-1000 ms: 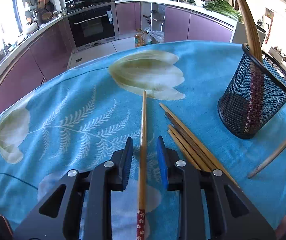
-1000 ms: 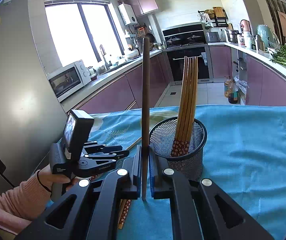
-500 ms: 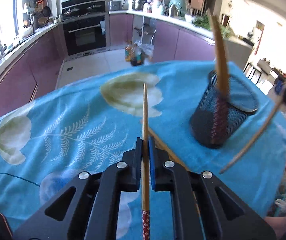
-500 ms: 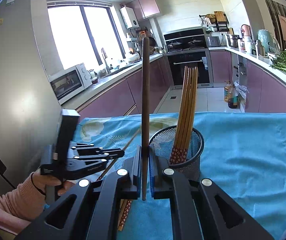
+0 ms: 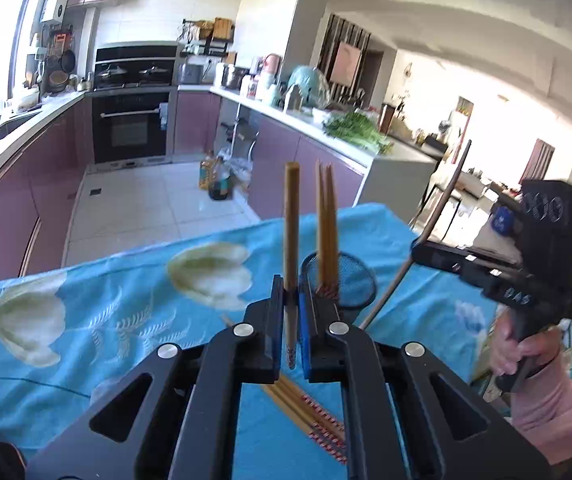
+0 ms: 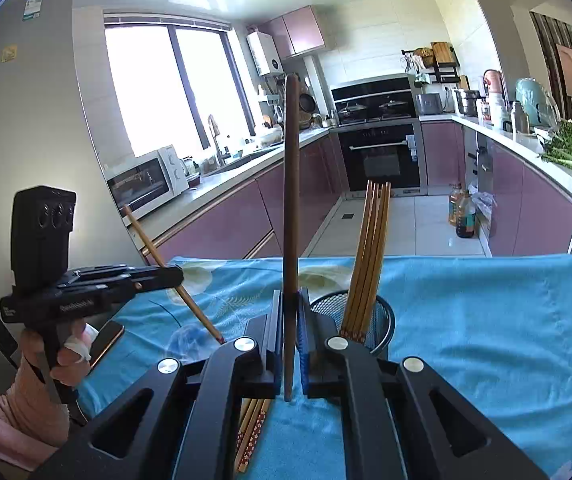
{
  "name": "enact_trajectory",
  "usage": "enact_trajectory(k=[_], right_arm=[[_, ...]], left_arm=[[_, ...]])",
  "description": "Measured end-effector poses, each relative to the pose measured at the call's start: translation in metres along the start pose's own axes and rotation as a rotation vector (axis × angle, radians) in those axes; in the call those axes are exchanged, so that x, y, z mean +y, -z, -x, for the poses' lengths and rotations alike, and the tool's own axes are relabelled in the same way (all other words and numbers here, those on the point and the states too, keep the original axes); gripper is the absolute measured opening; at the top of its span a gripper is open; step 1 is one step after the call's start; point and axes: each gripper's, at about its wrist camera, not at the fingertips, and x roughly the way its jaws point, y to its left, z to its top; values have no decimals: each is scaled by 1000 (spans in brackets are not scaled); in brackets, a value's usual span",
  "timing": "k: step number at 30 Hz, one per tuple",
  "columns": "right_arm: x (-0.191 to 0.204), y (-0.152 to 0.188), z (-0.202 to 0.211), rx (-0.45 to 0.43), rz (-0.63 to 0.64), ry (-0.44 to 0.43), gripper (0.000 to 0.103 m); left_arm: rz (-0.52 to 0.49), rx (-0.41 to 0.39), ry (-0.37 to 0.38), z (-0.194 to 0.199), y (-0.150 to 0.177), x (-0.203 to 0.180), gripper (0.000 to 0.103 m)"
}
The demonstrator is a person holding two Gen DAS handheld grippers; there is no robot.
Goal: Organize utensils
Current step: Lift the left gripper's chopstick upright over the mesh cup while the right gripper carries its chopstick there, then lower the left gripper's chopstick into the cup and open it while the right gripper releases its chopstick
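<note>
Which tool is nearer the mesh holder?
Right. The right tool sits directly beside the mesh holder, chopstick gripped. The left tool is farther off to its left, also gripping one.

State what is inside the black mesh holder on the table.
Several chopsticks stand inside the mesh holder, patterned ends down. Its bottom is hidden by the right gripper.

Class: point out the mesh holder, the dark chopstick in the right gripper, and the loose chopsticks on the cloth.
mesh holder (image 6: 382, 322), right wrist view, rim
dark chopstick (image 6: 291, 200), right wrist view, mid-shaft
loose chopsticks (image 5: 306, 412), left wrist view, mid-bundle
</note>
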Motion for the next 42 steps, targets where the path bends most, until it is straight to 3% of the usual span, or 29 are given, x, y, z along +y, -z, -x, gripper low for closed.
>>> enact_trajectory(k=[7,15,25,33,37,42], right_arm=[[-1,-22,7,-52,20,9,6],[-4,-42,10,-102,42,33,6],[-23,-37,-34,28,4,45,6],[-35,-22,-74,157,-49,53,6],[-36,-17,-83,166,-69,70,6],[-37,-14,-82,153,-82,91,9]], left_arm=[[-11,-114,47,11,-41,-23,7],[-67,-129,48,-5,-70,-54,7],[-128,37,27,-58,-58,-70,7],[-127,187,13,-111,-46,-55,7],[-99,210,14,-128,-43,-48,8],[-77,176,7,-123,-38,-40,16]])
